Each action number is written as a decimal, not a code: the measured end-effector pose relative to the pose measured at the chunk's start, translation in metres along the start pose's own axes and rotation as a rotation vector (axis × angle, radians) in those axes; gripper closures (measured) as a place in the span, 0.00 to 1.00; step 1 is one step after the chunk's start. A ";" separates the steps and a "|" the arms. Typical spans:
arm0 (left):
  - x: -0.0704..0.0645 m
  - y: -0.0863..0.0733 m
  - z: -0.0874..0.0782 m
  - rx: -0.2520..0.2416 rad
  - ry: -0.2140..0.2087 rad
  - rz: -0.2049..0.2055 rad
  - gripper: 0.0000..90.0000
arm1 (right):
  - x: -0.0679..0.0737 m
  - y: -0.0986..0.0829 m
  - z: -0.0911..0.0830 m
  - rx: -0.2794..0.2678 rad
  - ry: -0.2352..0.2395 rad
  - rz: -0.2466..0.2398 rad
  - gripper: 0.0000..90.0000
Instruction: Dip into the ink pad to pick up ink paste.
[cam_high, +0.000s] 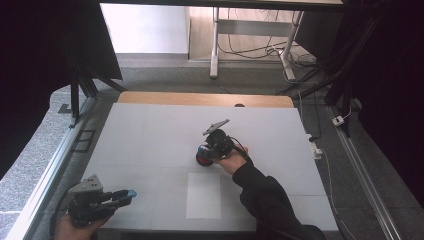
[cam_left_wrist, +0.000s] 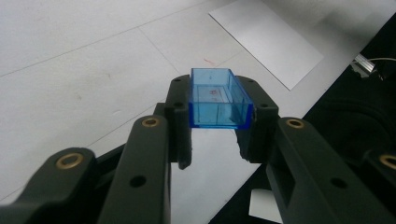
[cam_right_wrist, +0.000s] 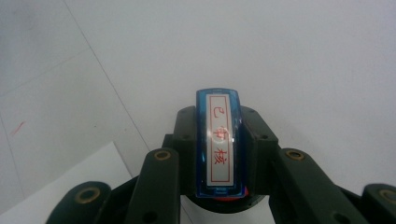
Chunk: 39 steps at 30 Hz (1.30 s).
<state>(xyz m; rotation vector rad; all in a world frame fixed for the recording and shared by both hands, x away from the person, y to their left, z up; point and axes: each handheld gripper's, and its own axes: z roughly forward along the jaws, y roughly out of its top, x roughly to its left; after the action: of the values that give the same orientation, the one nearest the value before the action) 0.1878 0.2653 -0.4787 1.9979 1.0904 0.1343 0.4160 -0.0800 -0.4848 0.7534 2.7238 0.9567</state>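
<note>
My left gripper (cam_high: 125, 195) is held at the table's front left corner, shut on a clear blue open-topped cap (cam_high: 131, 193). In the left gripper view the cap (cam_left_wrist: 219, 98) sits squeezed between the jaws of that gripper (cam_left_wrist: 217, 89), hollow side up. Near the table's middle, my right gripper (cam_high: 206, 154) is shut on a blue stamp (cam_high: 202, 159) with a red base, held low over the surface. The right gripper view shows the stamp (cam_right_wrist: 218, 144) upright between the jaws of its gripper (cam_right_wrist: 219, 117), with a white label of red characters facing the camera.
A white sheet of paper (cam_high: 204, 195) lies on the grey table (cam_high: 150, 135) between the two grippers, towards the front edge. It also appears as the sheet (cam_left_wrist: 266, 39) ahead of the left jaws and as the sheet (cam_right_wrist: 70, 186) at the lower left of the right jaws.
</note>
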 end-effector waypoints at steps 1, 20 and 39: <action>0.000 0.000 0.000 0.002 0.002 0.000 0.76 | 0.001 0.000 0.000 0.000 -0.003 -0.001 0.79; 0.000 0.001 0.001 0.012 0.010 -0.009 0.76 | -0.001 0.005 -0.022 -0.072 0.022 0.020 0.79; -0.001 -0.001 -0.001 -0.005 0.002 0.008 0.76 | 0.012 0.004 -0.045 -0.110 0.053 -0.053 0.79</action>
<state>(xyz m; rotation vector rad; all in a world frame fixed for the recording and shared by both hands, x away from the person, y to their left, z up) 0.1860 0.2657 -0.4780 1.9983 1.0828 0.1423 0.3936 -0.0956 -0.4468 0.6417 2.6949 1.1197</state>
